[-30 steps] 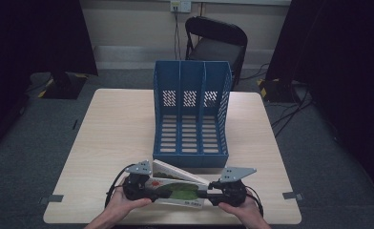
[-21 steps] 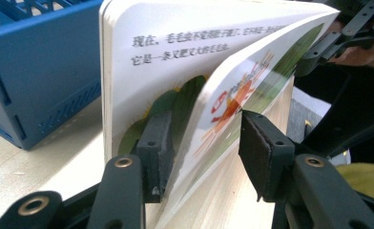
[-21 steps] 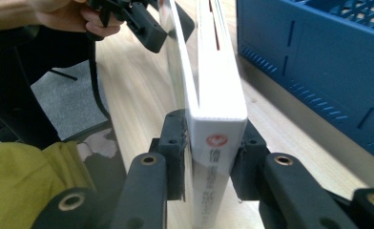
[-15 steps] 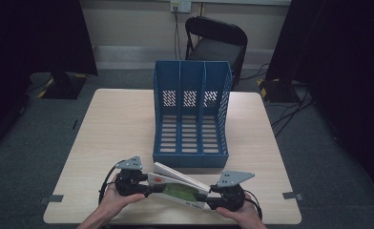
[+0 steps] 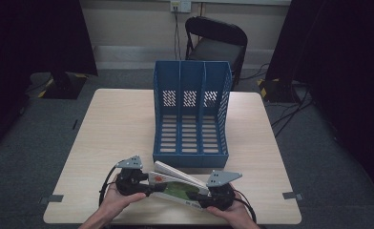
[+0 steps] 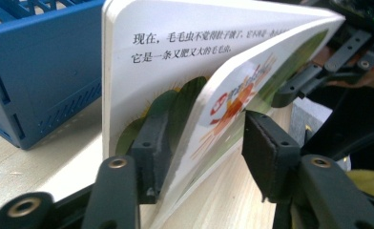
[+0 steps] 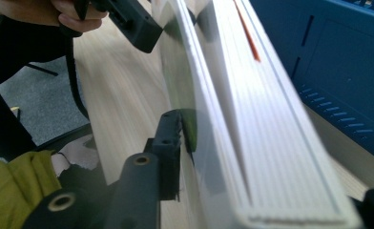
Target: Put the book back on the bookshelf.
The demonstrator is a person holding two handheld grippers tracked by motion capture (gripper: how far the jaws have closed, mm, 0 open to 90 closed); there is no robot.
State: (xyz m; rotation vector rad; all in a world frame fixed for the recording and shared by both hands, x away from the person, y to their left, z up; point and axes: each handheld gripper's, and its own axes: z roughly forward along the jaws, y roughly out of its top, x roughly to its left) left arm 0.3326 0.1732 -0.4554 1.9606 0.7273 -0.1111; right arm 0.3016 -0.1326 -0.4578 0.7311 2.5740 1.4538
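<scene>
High view: both grippers hold a picture book (image 5: 178, 183) just in front of the blue file rack (image 5: 191, 114), left gripper (image 5: 144, 185), right gripper (image 5: 205, 196). Left gripper view: jaws spread around some pages, one pad touching, the other apart. Right gripper view: book between the jaws; grip unclear.

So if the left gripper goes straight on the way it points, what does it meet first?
Probably the right gripper: it holds the far end of the book that the left gripper straddles. Depth is uncertain.
</scene>
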